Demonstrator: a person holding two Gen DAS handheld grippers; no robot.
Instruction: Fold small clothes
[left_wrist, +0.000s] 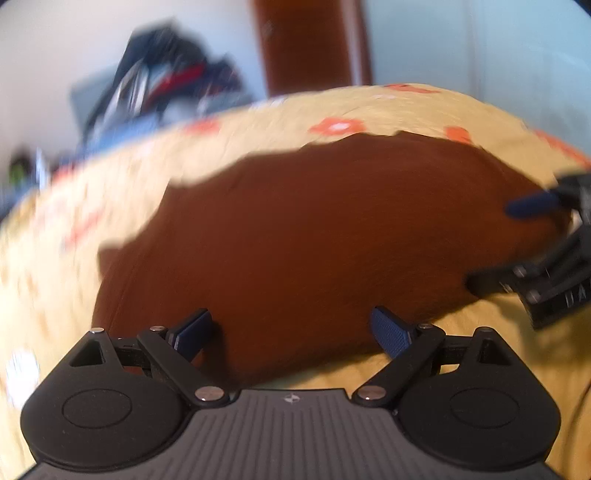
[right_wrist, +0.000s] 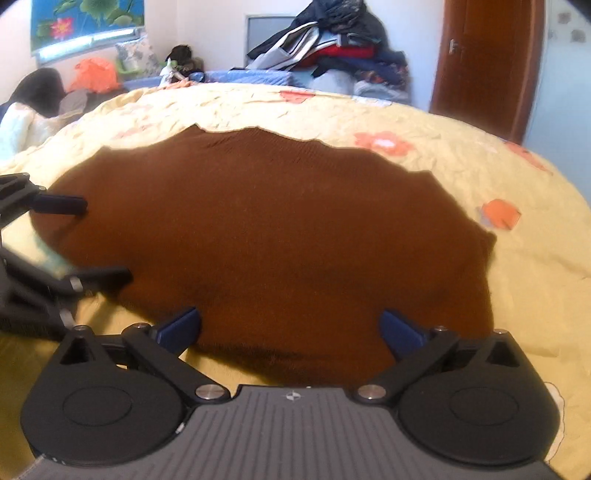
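Observation:
A brown knitted garment (left_wrist: 314, 229) lies spread flat on a yellow flowered bedspread (left_wrist: 424, 107); it also shows in the right wrist view (right_wrist: 280, 229). My left gripper (left_wrist: 293, 332) is open, its blue pads over the garment's near edge, nothing between them. My right gripper (right_wrist: 291, 330) is open too, over the near edge further right. The right gripper shows at the right side of the left wrist view (left_wrist: 532, 243). The left gripper shows at the left side of the right wrist view (right_wrist: 66, 240). The left wrist view is blurred.
A pile of dark clothes (right_wrist: 332, 40) sits on a blue surface beyond the bed. A brown door (right_wrist: 480, 62) stands at the back right. An orange bag (right_wrist: 94, 75) and dark items lie at the far left. The bedspread (right_wrist: 480, 177) surrounds the garment.

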